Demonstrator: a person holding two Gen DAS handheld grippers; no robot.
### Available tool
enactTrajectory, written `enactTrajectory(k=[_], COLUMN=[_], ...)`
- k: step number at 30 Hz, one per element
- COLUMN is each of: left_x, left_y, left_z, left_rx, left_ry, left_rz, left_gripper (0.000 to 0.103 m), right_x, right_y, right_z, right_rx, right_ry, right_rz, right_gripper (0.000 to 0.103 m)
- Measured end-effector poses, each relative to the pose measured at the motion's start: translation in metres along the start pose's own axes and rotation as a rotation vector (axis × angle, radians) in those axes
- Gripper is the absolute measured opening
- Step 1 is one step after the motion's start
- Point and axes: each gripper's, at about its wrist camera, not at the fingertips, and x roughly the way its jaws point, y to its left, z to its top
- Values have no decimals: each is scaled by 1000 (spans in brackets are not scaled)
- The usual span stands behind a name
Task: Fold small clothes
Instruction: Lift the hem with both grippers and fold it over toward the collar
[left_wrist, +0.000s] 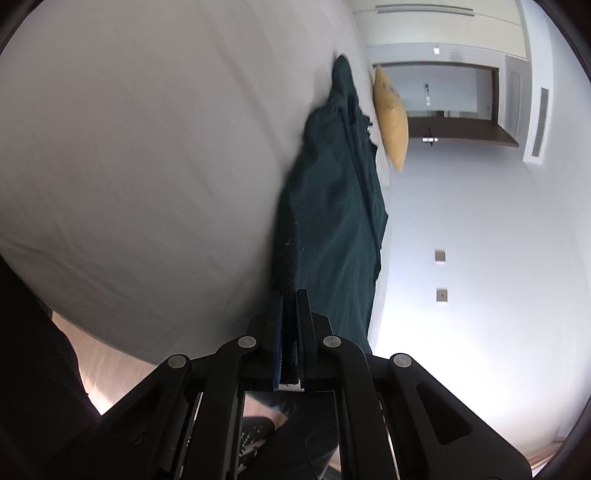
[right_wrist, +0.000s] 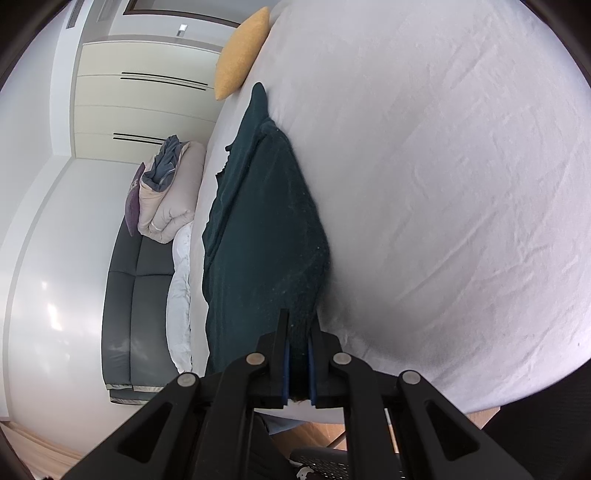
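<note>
1. The left gripper (left_wrist: 290, 295) has its jaws nearly together, pinching an edge of the dark green garment (left_wrist: 332, 206).
2. The right gripper (right_wrist: 298, 321) pinches another edge of the same dark green garment (right_wrist: 258, 221), jaws narrow.
3. The garment hangs stretched out from both grippers, and its far end touches the white bed sheet (left_wrist: 147, 147).
4. The sheet is wide and bare beside the cloth.
5. A yellow pillow (left_wrist: 391, 114) sits near the far tip of the garment.
6. Only the right view shows a dark sofa (right_wrist: 136, 306) with a folded blanket (right_wrist: 170, 199) beside the bed.
</note>
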Motion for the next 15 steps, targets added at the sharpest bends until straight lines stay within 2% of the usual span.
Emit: enactTrajectory(k=[2, 4, 7, 15], left_x=[1, 1, -3, -18], left_y=[10, 15, 5, -38], left_z=[0, 0, -1, 5], left_rx=[-6, -12, 39, 114], left_ry=[-1, -7, -21, -63], left_rz=[38, 43, 53, -20], left_gripper=[5, 5, 4, 4], right_x=[0, 0, 0, -3], right_y=[-2, -2, 0, 32], right_z=[0, -1, -1, 1], right_rx=[5, 2, -3, -67], right_ry=[2, 3, 4, -10], right_rz=[-4, -7, -16, 7], right_gripper=[8, 8, 8, 8])
